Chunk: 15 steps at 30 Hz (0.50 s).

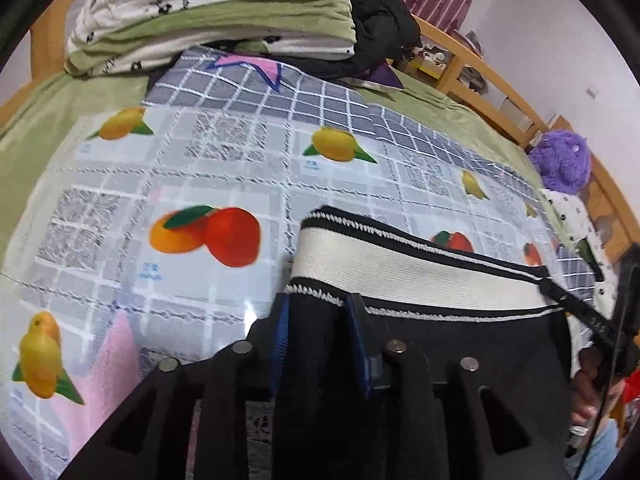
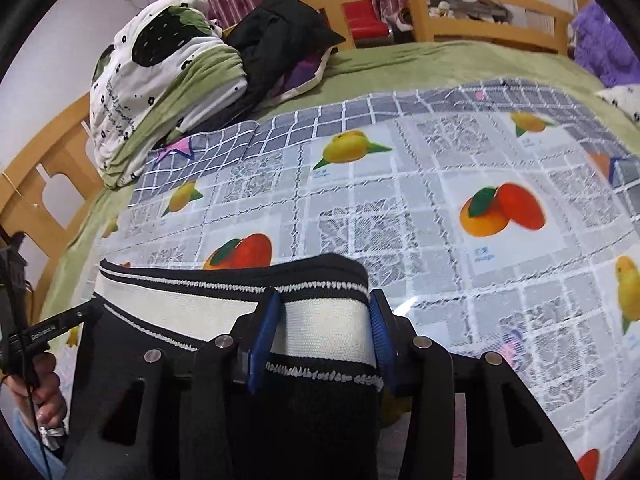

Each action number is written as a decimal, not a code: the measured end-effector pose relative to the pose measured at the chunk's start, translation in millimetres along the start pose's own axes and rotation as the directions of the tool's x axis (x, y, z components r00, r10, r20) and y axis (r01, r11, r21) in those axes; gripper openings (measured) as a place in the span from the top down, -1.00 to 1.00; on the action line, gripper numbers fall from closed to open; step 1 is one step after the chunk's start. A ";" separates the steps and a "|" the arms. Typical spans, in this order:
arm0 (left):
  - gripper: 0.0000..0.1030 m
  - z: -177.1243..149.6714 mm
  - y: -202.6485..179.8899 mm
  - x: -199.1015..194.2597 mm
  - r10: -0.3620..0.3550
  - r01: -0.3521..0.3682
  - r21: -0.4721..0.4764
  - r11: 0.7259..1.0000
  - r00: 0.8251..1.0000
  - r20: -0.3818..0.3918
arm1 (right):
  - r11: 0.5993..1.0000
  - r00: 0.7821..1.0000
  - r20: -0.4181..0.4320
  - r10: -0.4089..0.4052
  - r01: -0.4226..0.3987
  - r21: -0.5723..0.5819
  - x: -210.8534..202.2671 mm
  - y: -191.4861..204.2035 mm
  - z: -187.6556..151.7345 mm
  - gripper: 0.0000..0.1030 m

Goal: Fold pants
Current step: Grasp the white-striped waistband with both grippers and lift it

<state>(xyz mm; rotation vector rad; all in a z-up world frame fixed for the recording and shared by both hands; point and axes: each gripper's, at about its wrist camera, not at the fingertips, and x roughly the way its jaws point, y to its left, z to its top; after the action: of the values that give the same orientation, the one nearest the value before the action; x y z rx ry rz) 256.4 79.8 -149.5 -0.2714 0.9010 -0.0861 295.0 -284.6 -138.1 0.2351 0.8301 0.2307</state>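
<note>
Both tools grip the pants [image 1: 460, 344] at the waistband, one per end. Left tool [image 1: 320, 320]: blue pads clenched on black fabric just under the white band, near the band's left end; rest of the band runs off to its right, w/ the right tool's black frame and the person's hand [image 1: 588, 384] at the far right edge. Right tool [image 2: 324, 332]: pads stand wider, clamped on both sides of the folded white-and-black band at its right end; band stretches away to its left, where the other hand [image 2: 44, 392] shows holding the left tool's handle.

Pants hang from both tools, black cloth dropping below the fingers, over a bed [image 2: 400, 60] w/ green sheet. Ahead of both tools: fruit-print plastic cover [image 2: 440, 208] spread flat. Farther ahead, by the headboard: folded white-green quilt [image 1: 208, 12], black clothes [image 2: 280, 28]. Purple plush [image 1: 560, 160] far right of the left tool.
</note>
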 end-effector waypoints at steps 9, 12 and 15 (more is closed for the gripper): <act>0.02 5.5 -4.4 -14.5 0.027 -0.029 0.065 0.997 0.999 0.038 | 0.994 0.994 0.082 -0.077 0.082 -0.065 -34.1 5.2 14.9 0.16; 0.01 0.6 2.8 -1.2 -0.023 0.023 0.019 1.000 0.999 -0.032 | 0.998 0.999 0.036 -0.041 0.043 -0.056 -29.3 2.5 10.2 0.16; -0.07 -3.6 12.0 8.8 -0.074 0.072 -0.042 0.997 0.995 -0.067 | 0.998 0.996 -0.088 -0.013 0.008 -0.056 -6.9 -0.2 4.1 0.17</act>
<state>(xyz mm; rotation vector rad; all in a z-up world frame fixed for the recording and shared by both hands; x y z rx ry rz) 258.6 89.0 -161.6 -0.3400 0.9615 -0.1460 293.6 -287.3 -130.7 0.1691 0.9110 0.2558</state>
